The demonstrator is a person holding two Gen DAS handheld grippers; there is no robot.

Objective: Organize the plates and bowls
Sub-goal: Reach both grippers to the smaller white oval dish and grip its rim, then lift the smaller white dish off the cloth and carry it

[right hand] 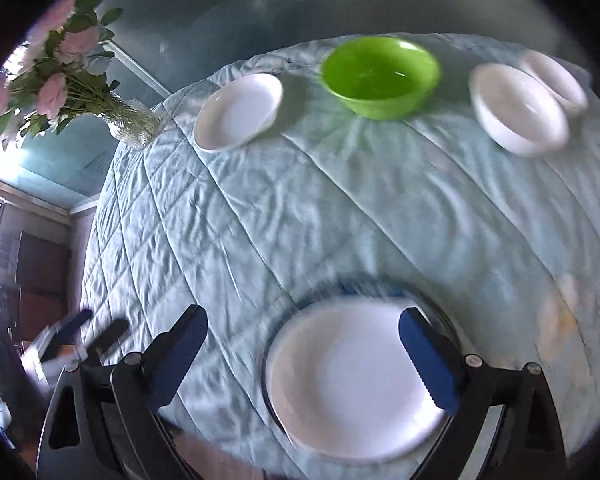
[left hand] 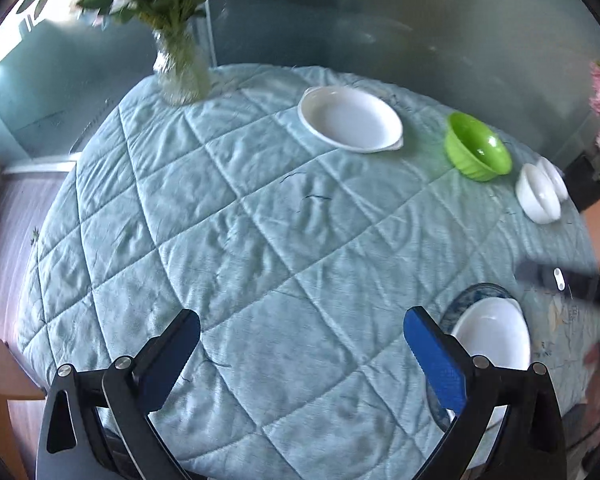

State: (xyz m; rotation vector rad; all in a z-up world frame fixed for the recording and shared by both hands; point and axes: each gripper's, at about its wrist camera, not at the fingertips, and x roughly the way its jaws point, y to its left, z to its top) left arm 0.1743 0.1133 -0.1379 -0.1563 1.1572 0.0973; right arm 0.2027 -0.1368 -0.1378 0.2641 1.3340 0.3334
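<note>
A white plate (right hand: 348,376) lies on a blue-patterned plate (right hand: 380,286) at the near edge; both show in the left wrist view, the white plate (left hand: 496,340) on the blue plate (left hand: 480,292). Another white plate (left hand: 350,118) (right hand: 238,110), a green bowl (left hand: 478,146) (right hand: 380,76) and two white bowls (left hand: 538,196) (right hand: 520,108) sit at the far side. My left gripper (left hand: 300,336) is open and empty over the cloth. My right gripper (right hand: 302,334) is open and empty above the stacked plates' left part.
The round table wears a quilted pale-blue cloth (left hand: 240,220). A glass vase of pink flowers (left hand: 180,68) (right hand: 132,122) stands at its far left edge. A wooden chair corner (left hand: 8,376) is at the left. The other gripper (right hand: 80,340) shows at lower left.
</note>
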